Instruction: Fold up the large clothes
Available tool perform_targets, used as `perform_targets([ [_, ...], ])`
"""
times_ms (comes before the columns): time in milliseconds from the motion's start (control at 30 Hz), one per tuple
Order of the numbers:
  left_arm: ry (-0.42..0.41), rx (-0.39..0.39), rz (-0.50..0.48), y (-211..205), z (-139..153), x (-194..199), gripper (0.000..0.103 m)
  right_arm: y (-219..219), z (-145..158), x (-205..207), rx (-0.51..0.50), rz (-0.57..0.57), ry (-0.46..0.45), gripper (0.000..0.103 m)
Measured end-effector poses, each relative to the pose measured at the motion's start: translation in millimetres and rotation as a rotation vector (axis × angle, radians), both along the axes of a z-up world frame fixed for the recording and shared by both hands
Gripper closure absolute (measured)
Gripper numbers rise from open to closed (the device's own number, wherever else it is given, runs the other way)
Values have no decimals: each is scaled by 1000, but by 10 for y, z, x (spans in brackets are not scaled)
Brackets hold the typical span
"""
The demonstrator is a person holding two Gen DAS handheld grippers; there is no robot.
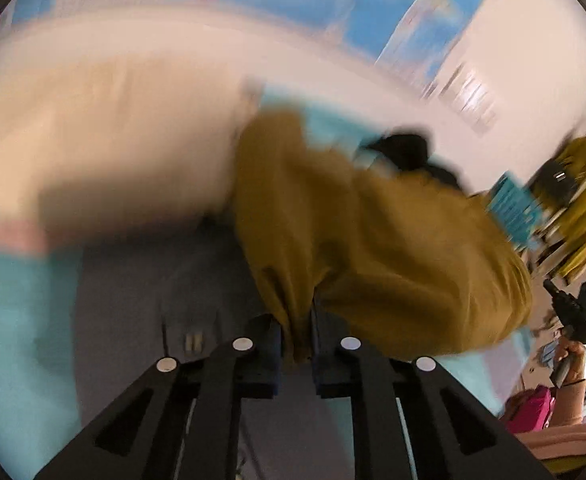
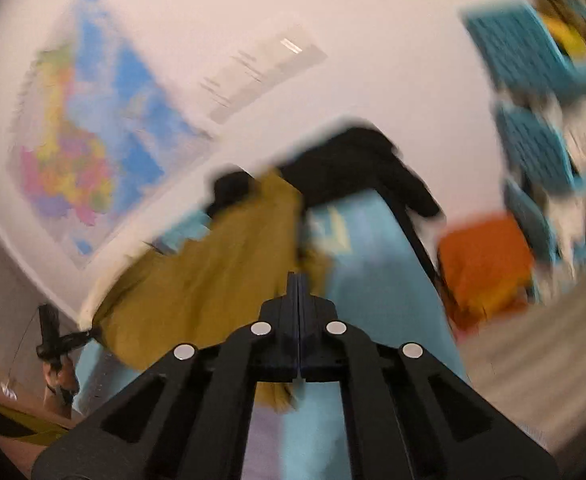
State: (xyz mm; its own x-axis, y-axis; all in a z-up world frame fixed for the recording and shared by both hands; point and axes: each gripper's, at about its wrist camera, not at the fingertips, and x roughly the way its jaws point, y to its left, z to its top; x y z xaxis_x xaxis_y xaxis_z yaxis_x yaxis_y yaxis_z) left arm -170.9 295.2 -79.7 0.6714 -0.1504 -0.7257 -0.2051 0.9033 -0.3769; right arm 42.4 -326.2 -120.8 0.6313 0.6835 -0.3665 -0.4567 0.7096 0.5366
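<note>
Two grippers hold one mustard-yellow cloth garment [image 1: 373, 248] lifted above a light turquoise surface [image 1: 17, 320]. In the left wrist view, the left gripper [image 1: 296, 344] pinches a bunched fold of it between blue-padded fingers, and the fabric spreads far and right from there. In the right wrist view the right gripper [image 2: 299, 292] has its jaws pressed together, with an edge of the same garment [image 2: 213, 272] appearing nipped at the tips and the cloth hanging to the left. A black item [image 2: 357, 164] lies at the far end of the garment. On the pale wall behind hangs a colourful map [image 2: 93, 140] and a grey sheet [image 2: 261, 76]; its writing is too blurred to read. Only the right view shows an orange bundle [image 2: 485, 264] and turquoise perforated crates [image 2: 529, 52] far right; each view catches the other gripper at its edge.
</note>
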Motion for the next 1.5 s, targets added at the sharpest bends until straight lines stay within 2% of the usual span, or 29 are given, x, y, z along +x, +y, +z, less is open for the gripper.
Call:
perform_targets([
  [67,8,46,15,-47,-94,-27,81,77,-125,-10,-45,9,43,102],
  [133,-14,91,44,-84,-34,-38,70,174,-47,-87,-47,19,10,96],
  [167,-30,111,50,-105,7,-52,65,261,42,-147,-52,43,-28,85],
  [200,-46,134,49,-137,68,-61,54,336,113,-210,-59,58,-56,63],
  [233,-62,170,54,-191,143,-59,44,429,185,-252,-71,71,-82,54],
  [267,-80,203,52,-246,211,-50,41,567,271,-305,-92,93,-121,42],
  [300,-100,238,46,-301,274,-66,38,678,316,-331,-111,103,-141,40],
  [367,-117,302,31,-439,360,-37,29,952,361,-368,-157,148,-168,40],
  [433,-124,331,0,-529,377,30,29,1173,376,-370,-156,211,-178,39],
  [533,-89,369,-22,-643,290,149,29,1549,270,-321,-260,230,-170,38],
  [567,-80,377,-27,-676,257,198,29,1655,205,-270,-289,230,-149,46],
  [600,-71,382,-29,-679,229,208,29,1716,139,-227,-318,221,-132,65],
  [667,-54,414,-27,-738,182,269,29,1771,50,-161,-361,197,-112,78],
  [700,-52,432,-26,-773,171,302,29,1747,40,-154,-332,208,-112,90],
  [733,-47,436,-23,-772,157,294,29,1717,54,-153,-303,211,-103,91],
  [800,-50,432,-20,-789,160,299,29,1692,93,-177,-316,186,-123,98],
  [900,-54,442,-6,-821,171,325,28,1638,94,-159,-296,168,-98,98],
  [967,-55,445,-9,-844,171,331,27,1637,65,-123,-294,161,-72,92],
  [1033,-57,434,-26,-868,169,349,25,1646,70,-132,-303,161,-66,92],
  [1133,-63,440,-38,-901,176,360,25,1599,178,-219,-285,134,-87,74],
  [1167,-64,441,-41,-909,179,364,25,1580,216,-251,-277,122,-98,63],
  [1200,-67,445,-43,-920,181,371,25,1564,264,-288,-265,113,-116,58],
  [1367,-65,452,-58,-944,161,421,25,1716,404,-453,-251,184,-193,58],
  [1500,-45,452,-57,-945,97,472,25,1958,256,-354,-320,225,-153,60],
])
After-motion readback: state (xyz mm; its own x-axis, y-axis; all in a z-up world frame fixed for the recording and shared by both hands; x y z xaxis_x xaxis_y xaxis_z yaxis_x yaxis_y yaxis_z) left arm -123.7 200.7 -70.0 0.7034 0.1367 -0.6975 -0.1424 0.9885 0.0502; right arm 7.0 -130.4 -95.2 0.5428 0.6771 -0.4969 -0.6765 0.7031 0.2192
